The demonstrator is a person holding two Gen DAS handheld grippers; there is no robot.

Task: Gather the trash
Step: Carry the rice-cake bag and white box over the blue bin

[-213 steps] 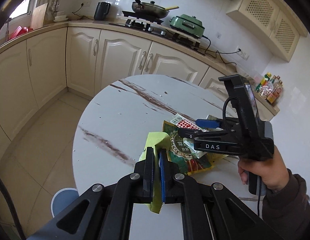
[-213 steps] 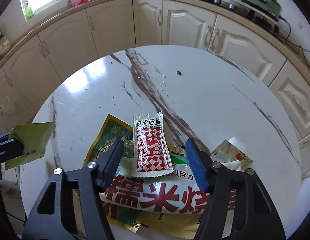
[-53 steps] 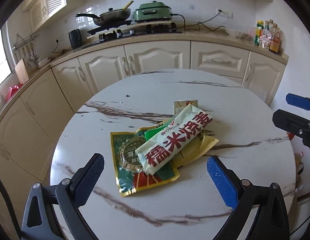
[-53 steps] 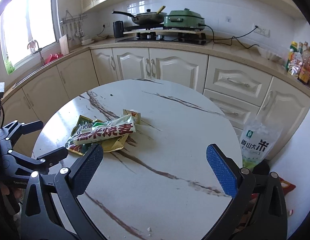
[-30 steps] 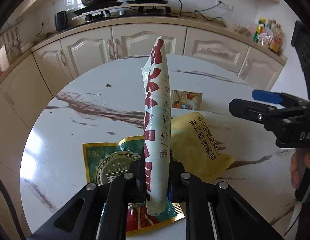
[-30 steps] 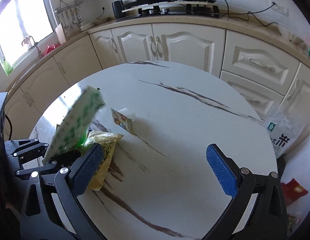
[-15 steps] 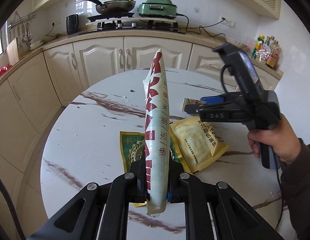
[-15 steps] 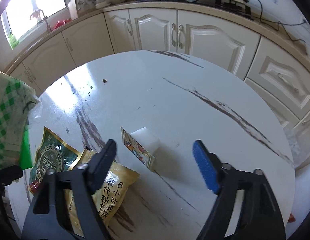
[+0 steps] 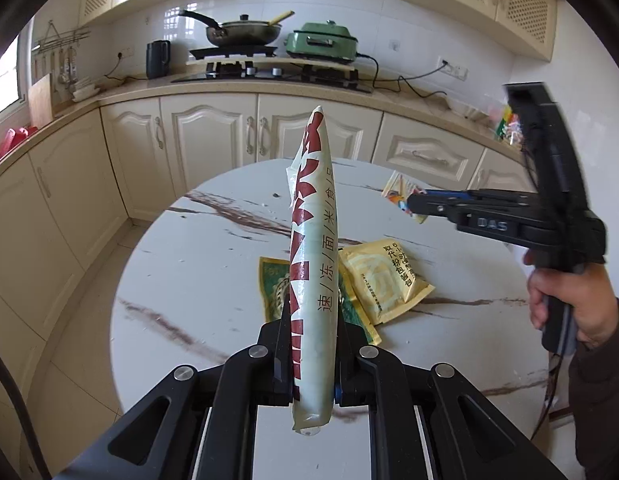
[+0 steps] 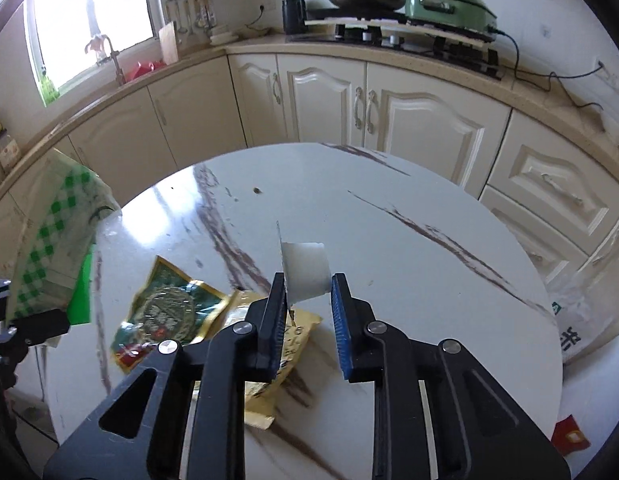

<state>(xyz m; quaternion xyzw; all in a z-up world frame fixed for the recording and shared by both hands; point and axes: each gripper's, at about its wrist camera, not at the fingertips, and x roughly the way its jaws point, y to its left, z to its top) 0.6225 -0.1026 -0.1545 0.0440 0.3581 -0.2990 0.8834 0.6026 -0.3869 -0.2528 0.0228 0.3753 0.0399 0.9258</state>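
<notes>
A cream-cabinet kitchen curves around a round white marble-patterned table (image 10: 409, 216) with dark brown veins. The left gripper (image 9: 309, 354) is clamped on a long white food wrapper with red lettering (image 9: 312, 256), held upright clear of the tabletop. The right gripper (image 10: 307, 300) has just been closing; its jaws now pinch a small white plastic cup with a peeled printed foil lid (image 10: 305, 270), which looks lifted just off the surface.

By my count, two pieces of trash are in hand and two are left on the table: one green and gold foil pouch (image 10: 165, 312) and one yellow sauce packet (image 9: 383, 280), the yellow one overlapping the green. No bin shows in either view, so neither held piece is disposed of yet. I judge the job roughly half finished, with drop-off and one more round remaining.
</notes>
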